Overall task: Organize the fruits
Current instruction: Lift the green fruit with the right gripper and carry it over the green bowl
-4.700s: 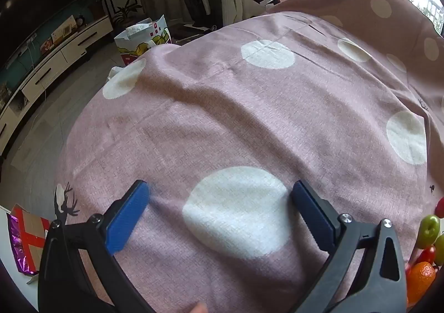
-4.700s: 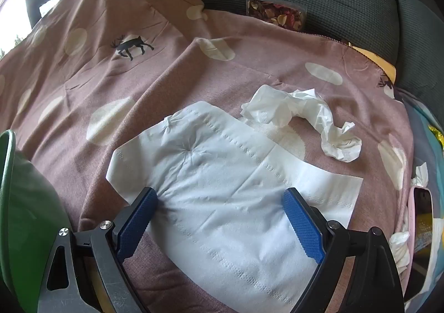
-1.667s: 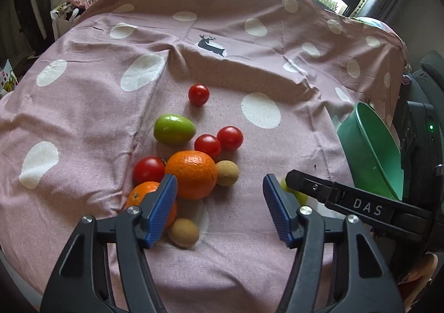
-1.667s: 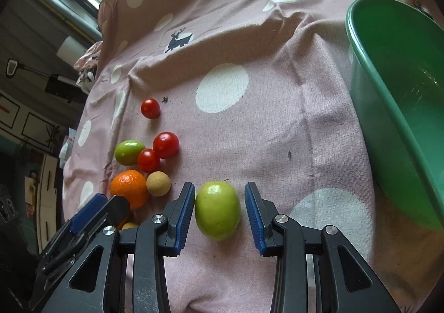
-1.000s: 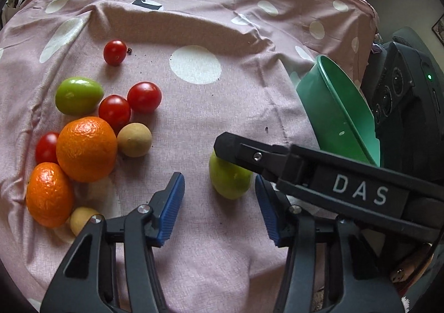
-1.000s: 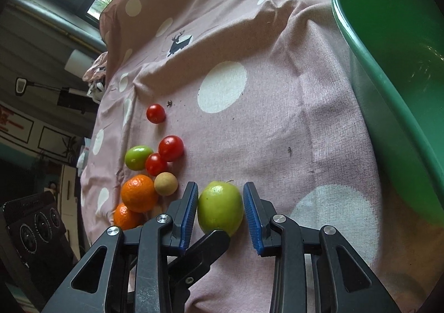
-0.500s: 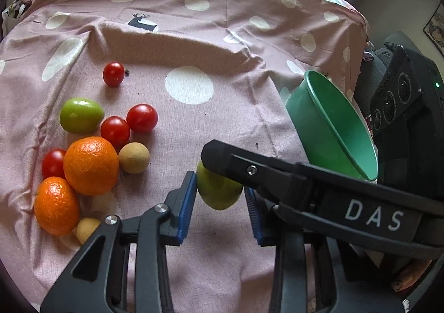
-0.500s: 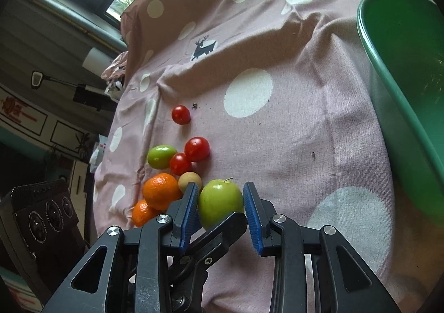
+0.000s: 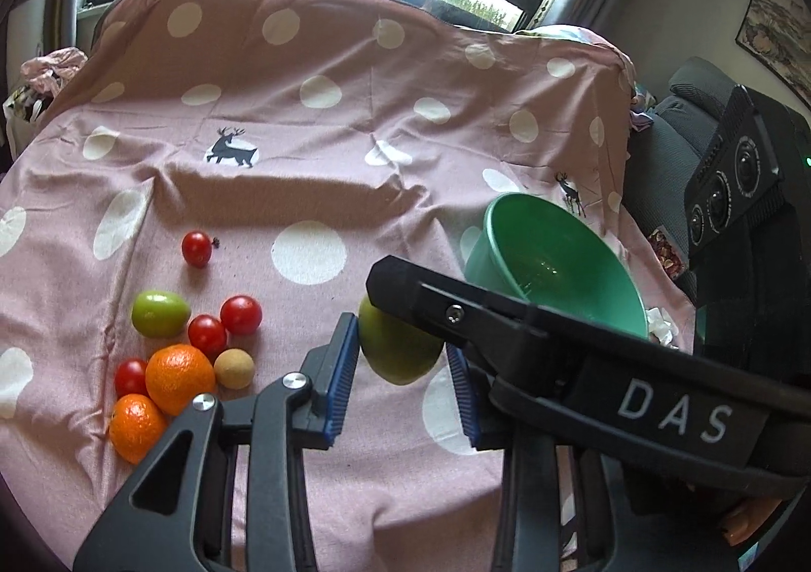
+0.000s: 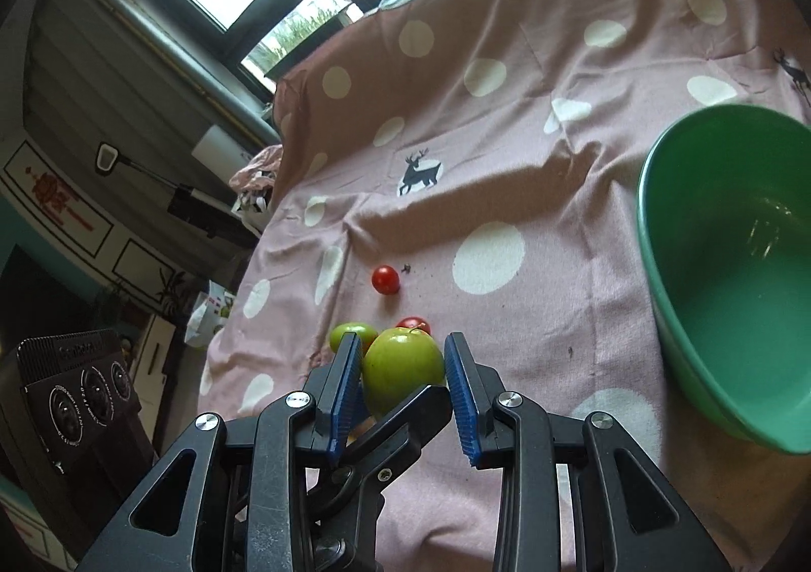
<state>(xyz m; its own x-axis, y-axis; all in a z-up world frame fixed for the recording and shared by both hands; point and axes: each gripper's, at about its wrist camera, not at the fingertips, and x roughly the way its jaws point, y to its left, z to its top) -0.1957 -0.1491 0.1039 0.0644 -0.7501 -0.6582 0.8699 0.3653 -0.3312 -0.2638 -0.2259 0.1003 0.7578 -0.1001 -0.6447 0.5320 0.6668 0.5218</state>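
- Both claws clamp one green apple (image 10: 400, 364): the right claw (image 10: 403, 387) has its blue pads narrowed onto the apple's sides, and the left claw (image 9: 400, 372) grips the same fruit from its own angle.
- The apple looks firm, smooth and moderately heavy; I judge a hold across its widest middle safest, since the skin could slip.
- At ten o'clock lie oranges (image 9: 177, 377) and cherry tomatoes (image 9: 241, 314) on the spotted cloth (image 9: 314, 177).
- At two o'clock sits the green bowl (image 10: 654, 237), empty.
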